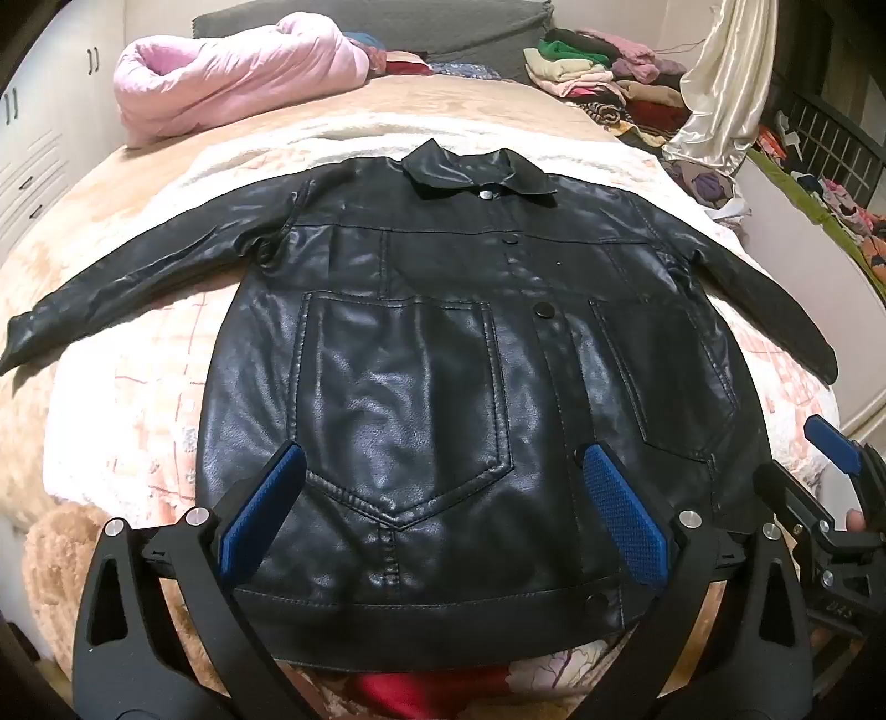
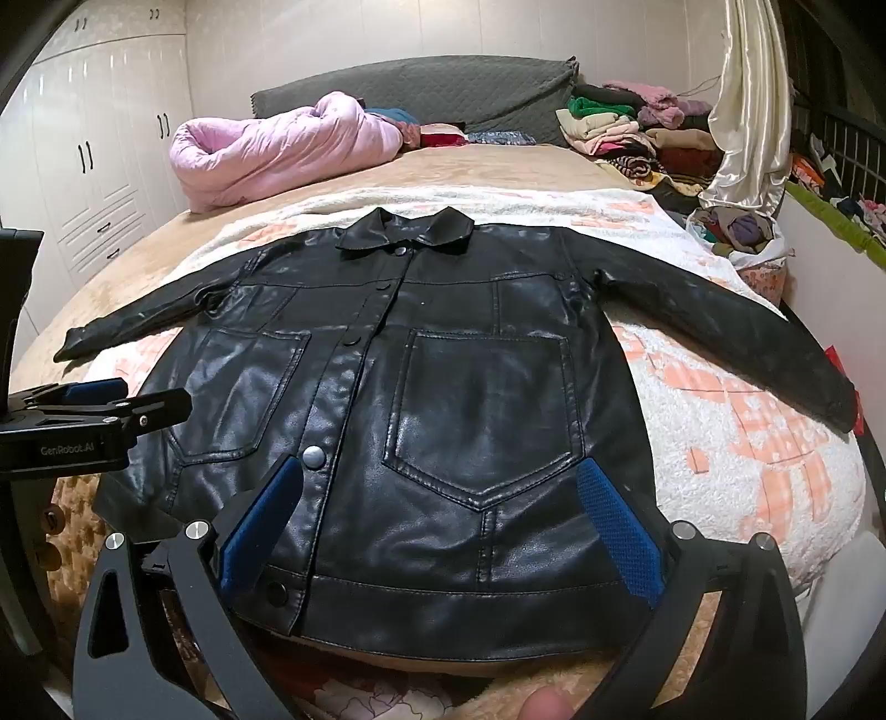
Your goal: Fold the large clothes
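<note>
A black leather jacket (image 1: pixel 421 354) lies flat, front up and buttoned, on a white and pink fleece blanket (image 1: pixel 127 399) on the bed, both sleeves spread out to the sides. It also shows in the right wrist view (image 2: pixel 470 399). My left gripper (image 1: pixel 443 471) is open and empty, hovering over the jacket's lower left pocket near the hem. My right gripper (image 2: pixel 443 487) is open and empty over the lower right pocket near the hem. The right gripper shows at the right edge of the left wrist view (image 1: pixel 830 443), and the left gripper at the left edge of the right wrist view (image 2: pixel 99 399).
A rolled pink quilt (image 1: pixel 232 77) lies at the head of the bed before a grey headboard (image 1: pixel 387 22). A pile of clothes (image 1: pixel 609 77) and a cream curtain (image 1: pixel 725 83) stand at the far right. White wardrobes (image 2: pixel 99 144) line the left wall.
</note>
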### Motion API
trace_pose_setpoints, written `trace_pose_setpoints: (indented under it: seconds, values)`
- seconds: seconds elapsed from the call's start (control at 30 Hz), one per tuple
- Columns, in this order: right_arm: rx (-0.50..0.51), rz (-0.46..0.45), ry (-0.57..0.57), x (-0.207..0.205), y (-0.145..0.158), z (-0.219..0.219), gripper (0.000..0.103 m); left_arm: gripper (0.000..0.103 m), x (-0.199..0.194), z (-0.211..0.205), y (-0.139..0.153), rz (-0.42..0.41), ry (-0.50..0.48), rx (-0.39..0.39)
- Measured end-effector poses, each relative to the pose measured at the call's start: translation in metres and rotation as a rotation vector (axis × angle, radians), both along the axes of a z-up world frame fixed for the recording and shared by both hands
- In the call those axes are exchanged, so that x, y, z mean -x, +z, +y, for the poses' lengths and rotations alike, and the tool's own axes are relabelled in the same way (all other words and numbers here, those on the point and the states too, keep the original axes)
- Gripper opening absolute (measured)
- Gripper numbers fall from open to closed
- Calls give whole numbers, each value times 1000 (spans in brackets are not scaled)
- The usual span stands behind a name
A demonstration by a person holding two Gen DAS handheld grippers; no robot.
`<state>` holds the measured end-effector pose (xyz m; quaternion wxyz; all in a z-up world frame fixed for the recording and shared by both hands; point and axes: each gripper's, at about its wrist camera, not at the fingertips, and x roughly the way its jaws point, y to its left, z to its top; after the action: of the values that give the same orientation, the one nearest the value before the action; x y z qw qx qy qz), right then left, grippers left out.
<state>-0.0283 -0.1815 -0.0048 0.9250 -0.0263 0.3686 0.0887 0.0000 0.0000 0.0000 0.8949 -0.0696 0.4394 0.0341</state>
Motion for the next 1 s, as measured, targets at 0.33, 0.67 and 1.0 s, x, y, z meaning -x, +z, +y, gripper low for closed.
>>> trace_pose_setpoints:
  seconds: [0.33, 0.67, 1.0]
  values:
    - [-7, -1, 1, 0, 0, 0, 99, 94, 0, 0, 0, -1, 1, 3]
    - [-7, -1, 0, 0, -1, 0, 99, 94, 0, 0, 0, -1, -1, 5]
    - [-9, -1, 0, 0, 0, 0, 99, 94, 0, 0, 0, -2, 0, 4]
